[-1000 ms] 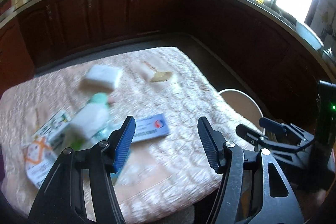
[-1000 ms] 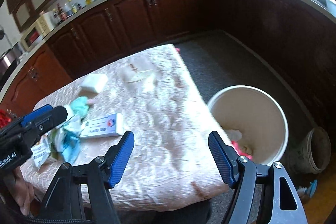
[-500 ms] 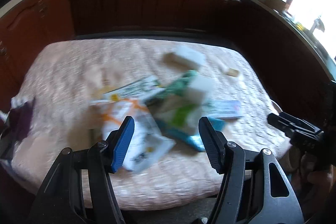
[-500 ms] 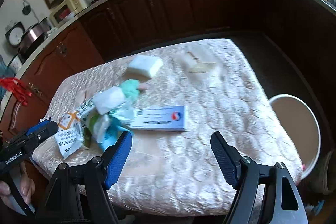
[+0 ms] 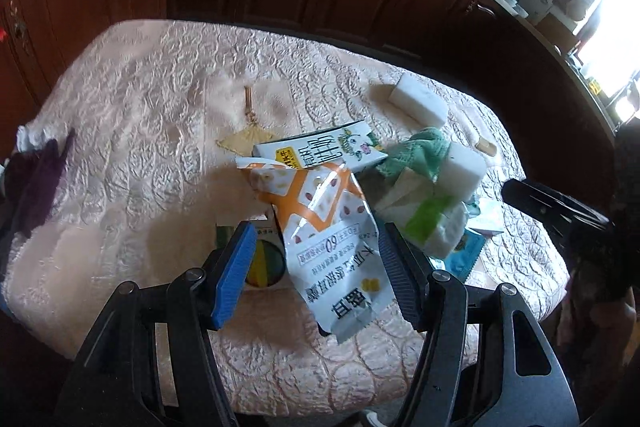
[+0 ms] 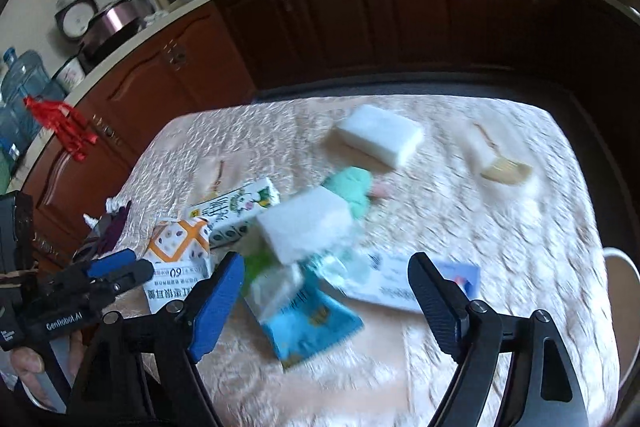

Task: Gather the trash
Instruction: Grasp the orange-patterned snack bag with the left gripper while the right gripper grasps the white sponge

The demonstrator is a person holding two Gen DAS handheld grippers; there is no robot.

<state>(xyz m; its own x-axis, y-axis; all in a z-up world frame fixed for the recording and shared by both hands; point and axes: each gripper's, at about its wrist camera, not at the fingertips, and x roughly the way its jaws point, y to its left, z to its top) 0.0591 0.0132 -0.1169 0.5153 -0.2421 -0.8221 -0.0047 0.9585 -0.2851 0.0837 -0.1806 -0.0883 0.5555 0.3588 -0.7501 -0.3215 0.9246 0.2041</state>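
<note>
Trash is piled on the quilted table (image 5: 132, 155). My left gripper (image 5: 316, 275) hangs open over an orange-and-white snack bag (image 5: 328, 235), its pads apart from it. Behind the bag lie a milk carton (image 5: 320, 151), a green cloth (image 5: 416, 151) and a white foam block (image 5: 460, 171). My right gripper (image 6: 326, 307) is above the table's near side, its jaws opening, with a blue packet (image 6: 312, 319) lying below them untouched. A blue-and-white flat box (image 6: 408, 283) lies to its right. The left gripper (image 6: 116, 271) also shows at the left edge of the right wrist view.
A second white block (image 6: 380, 139) and a small brush (image 6: 506, 171) lie farther back. A purple cloth (image 5: 36, 187) hangs at the table's left edge. A white bin's rim (image 6: 624, 267) shows at the right. Dark wooden cabinets (image 6: 400, 19) ring the room.
Both grippers swung left over the table toward the trash pile. The white bin slid almost out of the right view. The right jaws widened. The left lowered over the snack bag.
</note>
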